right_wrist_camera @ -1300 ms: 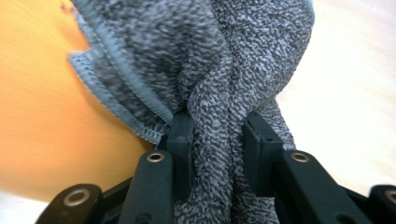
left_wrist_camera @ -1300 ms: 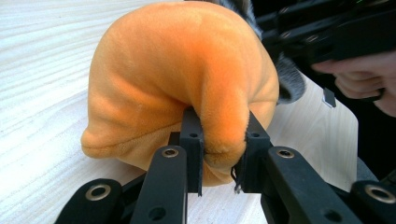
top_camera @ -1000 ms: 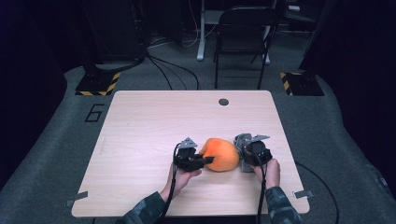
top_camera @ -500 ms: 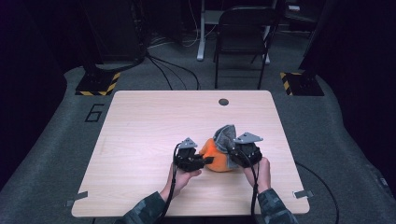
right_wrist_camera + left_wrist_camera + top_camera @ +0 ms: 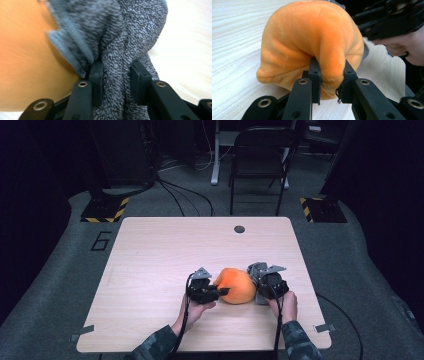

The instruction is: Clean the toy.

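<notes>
An orange plush ball (image 5: 236, 285) lies on the wooden table (image 5: 150, 255), right of centre and toward the near edge. My left gripper (image 5: 222, 291) sits at its left side. In the left gripper view, this gripper (image 5: 329, 82) is shut on a pinched fold of the orange plush (image 5: 307, 37). On the ball's right, my right gripper (image 5: 261, 287) holds a grey knitted cloth (image 5: 254, 270). In the right gripper view, its jaws (image 5: 115, 75) are shut on a bunched strand of the grey cloth (image 5: 130, 30), with the orange plush (image 5: 25, 62) close on the left.
A small dark round hole (image 5: 239, 229) marks the table near its far edge. Beyond that edge stands a folding chair (image 5: 260, 160), with cables and yellow-black striped bases (image 5: 105, 210) on the floor. Bare tabletop stretches to the left and far side.
The right gripper swung the grey cloth up against the orange plush half a second ago and has come back to the plush's right side. The left gripper kept still, holding its fold.
</notes>
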A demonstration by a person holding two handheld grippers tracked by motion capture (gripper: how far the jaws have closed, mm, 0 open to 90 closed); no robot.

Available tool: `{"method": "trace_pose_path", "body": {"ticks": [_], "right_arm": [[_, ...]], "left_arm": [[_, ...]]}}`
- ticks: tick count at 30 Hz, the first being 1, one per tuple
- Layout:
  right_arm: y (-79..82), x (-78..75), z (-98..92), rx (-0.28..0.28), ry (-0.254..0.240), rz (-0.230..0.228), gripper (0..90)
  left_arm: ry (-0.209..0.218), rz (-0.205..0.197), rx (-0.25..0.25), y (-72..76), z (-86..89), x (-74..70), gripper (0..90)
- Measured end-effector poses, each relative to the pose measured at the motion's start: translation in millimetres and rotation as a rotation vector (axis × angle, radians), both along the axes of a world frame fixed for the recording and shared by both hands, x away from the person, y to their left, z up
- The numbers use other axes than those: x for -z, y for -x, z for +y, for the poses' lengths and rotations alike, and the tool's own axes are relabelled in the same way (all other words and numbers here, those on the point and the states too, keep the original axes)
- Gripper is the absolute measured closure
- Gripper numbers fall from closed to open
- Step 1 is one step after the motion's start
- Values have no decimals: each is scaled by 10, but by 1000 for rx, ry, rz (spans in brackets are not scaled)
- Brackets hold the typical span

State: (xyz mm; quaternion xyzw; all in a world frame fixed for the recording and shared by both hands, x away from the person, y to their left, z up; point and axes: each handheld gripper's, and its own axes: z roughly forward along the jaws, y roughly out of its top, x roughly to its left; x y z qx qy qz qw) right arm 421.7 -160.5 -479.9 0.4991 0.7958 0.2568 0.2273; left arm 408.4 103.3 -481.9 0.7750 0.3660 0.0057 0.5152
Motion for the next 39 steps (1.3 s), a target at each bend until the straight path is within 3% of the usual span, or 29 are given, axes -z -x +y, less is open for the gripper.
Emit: {"method": "trace_pose_path", "body": {"ticks": [5,7,11,12,13,15,17,19,21,24,28,35,38,39], "right_arm": [[-43,88,10,-8,28,40,666],[-30,27,-3,4,39,22,666],[81,-291,-20,9,-8,-74,668],[148,-433,18,4,-25,-111,669],[197,-531,55,-14,-28,-149,670],[278,-639,165,-57,-31,-179,676],[304,-592,301,-97,3,-161,686],[286,-451,404,-87,52,-151,693],[250,-373,400,-96,40,-150,696],[236,-377,368,-103,33,-149,697],[212,-352,338,-99,28,-147,702],[180,-333,296,-91,14,-147,703],[167,-327,283,-92,9,-146,703],[162,-323,281,-83,7,-149,703]], "left_arm": [[1,-3,-1,-1,3,0,760],[1,-2,-3,-5,11,-3,759],[2,-3,-5,-13,11,-3,758],[2,-4,-7,-15,9,-2,758],[3,-3,-8,-16,11,0,758],[4,-5,-9,-17,17,3,756],[-3,-11,-10,-20,18,3,752],[-17,-12,-11,-22,19,11,740],[-16,-15,-8,-36,31,24,725],[-14,-29,11,-56,42,18,677],[-22,-76,39,-89,68,0,540],[-18,-127,78,-145,165,-10,350],[-29,-166,106,-147,190,-7,301],[-55,-204,127,-148,195,-1,292]]}}
